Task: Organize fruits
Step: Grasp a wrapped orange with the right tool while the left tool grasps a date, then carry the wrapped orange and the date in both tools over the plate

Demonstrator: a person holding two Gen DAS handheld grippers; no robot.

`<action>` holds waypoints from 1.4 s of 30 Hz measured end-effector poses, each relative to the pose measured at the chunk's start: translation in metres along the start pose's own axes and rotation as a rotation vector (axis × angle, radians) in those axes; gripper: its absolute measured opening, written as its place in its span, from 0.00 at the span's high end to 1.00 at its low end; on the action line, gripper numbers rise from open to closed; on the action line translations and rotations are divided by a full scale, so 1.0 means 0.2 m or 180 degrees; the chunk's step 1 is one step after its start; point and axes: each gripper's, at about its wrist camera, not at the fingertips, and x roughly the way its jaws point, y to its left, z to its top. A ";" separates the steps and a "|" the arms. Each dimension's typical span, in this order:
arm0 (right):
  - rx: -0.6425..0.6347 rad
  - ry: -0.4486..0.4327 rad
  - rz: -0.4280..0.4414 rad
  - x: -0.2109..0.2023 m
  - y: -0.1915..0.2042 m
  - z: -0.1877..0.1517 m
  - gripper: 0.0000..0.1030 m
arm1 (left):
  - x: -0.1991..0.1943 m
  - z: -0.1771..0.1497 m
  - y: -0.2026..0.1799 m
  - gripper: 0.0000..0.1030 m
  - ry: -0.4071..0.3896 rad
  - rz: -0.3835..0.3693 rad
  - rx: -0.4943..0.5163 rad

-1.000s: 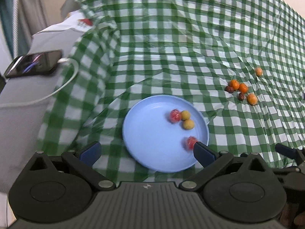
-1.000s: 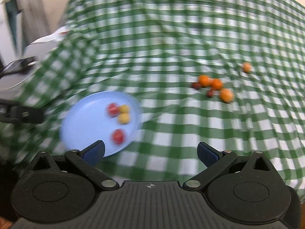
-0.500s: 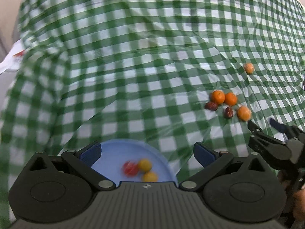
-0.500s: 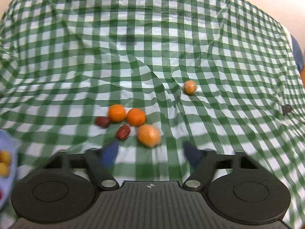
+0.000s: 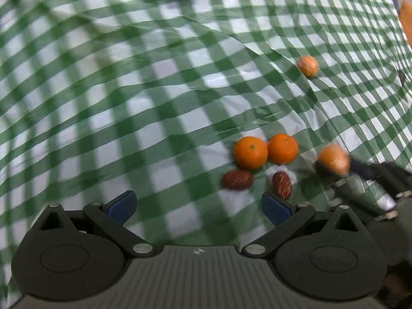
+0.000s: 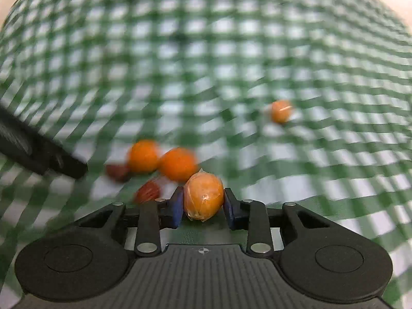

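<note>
Two smooth round oranges (image 5: 250,152) touch on the wrinkled checked cloth (image 5: 128,103); right gripper (image 6: 203,202), just closed, pinches a film-wrapped fruit (image 6: 203,197); left gripper (image 5: 198,204) gapes wide.

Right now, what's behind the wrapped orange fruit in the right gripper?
Behind the wrapped orange fruit held by the right gripper sit two oranges on the checked cloth, touching each other. The cloth directly under the fruit is hidden.
</note>
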 end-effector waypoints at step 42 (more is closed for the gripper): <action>-0.0109 0.0319 0.1125 -1.24 0.59 -0.03 0.68 | -1.38 -1.02 0.42 0.66 -0.0165 0.0357 -0.0861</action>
